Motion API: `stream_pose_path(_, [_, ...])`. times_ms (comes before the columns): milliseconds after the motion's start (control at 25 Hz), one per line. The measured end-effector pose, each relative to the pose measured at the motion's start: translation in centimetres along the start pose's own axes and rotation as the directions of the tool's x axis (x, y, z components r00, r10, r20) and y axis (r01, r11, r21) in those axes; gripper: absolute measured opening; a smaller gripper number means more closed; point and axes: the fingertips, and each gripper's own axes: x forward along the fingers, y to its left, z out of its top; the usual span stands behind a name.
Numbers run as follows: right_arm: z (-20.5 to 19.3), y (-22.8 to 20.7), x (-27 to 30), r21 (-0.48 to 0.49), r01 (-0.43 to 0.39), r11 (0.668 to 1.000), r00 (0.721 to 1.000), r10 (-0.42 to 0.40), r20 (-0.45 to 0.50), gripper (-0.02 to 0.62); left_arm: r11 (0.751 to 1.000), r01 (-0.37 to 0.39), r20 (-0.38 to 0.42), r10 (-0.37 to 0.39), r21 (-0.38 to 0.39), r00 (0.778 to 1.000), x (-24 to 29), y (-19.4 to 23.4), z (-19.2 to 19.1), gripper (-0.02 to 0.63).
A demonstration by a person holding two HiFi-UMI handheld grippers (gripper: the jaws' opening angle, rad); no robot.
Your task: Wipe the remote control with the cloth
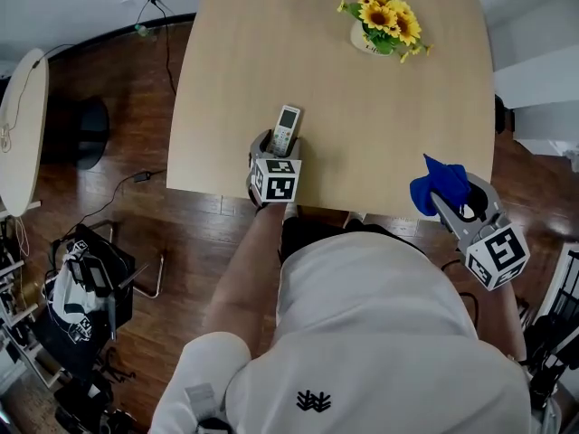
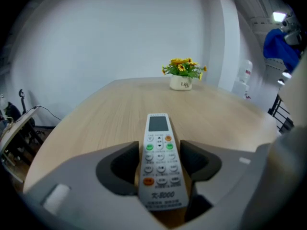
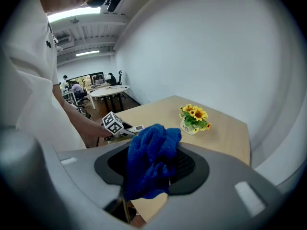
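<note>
A white remote control (image 1: pixel 287 126) with a small screen and coloured buttons rests at the near edge of the light wooden table (image 1: pixel 362 89). My left gripper (image 1: pixel 276 143) is shut on its lower half, and the left gripper view shows the remote control (image 2: pixel 159 143) held between both pads with its screen end pointing out over the table. My right gripper (image 1: pixel 441 197) hovers at the table's front right corner, apart from the remote, and is shut on a bunched blue cloth (image 1: pixel 440 183). In the right gripper view the cloth (image 3: pixel 154 143) hides most of the space between the jaws.
A white pot of yellow sunflowers (image 1: pixel 386 23) stands at the table's far right. The floor is dark wood with cables (image 1: pixel 127 183) at the left. A round white table (image 1: pixel 20 125) and a black bag (image 1: pixel 86 287) are also at the left.
</note>
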Motion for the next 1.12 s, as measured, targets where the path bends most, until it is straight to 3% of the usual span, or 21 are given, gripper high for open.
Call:
stream_pose_path(160, [0.6, -0.4, 0.4, -0.012, -0.007, 1.0, 1.0, 0.007, 0.006, 0.19, 1.0, 0.02, 0.005, -0.02, 0.016, 1.0, -0.3, -0.2, 0.0, 0.239])
stream_pose_path(400, [1.7, -0.1, 1.6, -0.032, -0.018, 0.999, 1.0, 0.019, 0.023, 0.19, 0.997, 0.082, 0.01, -0.082, -0.016, 0.997, -0.7, -0.2, 0.3, 0.236])
stream_pose_path(680, [3.7, -0.9, 2.3, -0.03, 0.012, 0.999, 0.998, -0.01, 0.066, 0.19, 0.985, 0.155, 0.129, -0.163, 0.072, 0.978, -4.2, -1.8, 5.6, 0.235])
stream_pose_path(880, [7.0, -1.7, 2.3, -0.042, 0.04, 0.998, 0.988, -0.034, 0.154, 0.19, 0.954, 0.231, 0.249, -0.274, 0.189, 0.929, -8.6, -5.2, 12.0, 0.235])
stream_pose_path(1120, [12.9, 0.2, 3.0, -0.091, 0.01, 0.996, 0.957, 0.017, 0.289, 0.19, 0.873, 0.325, 0.302, -0.44, 0.363, 0.846, -13.2, -11.1, 17.8, 0.235])
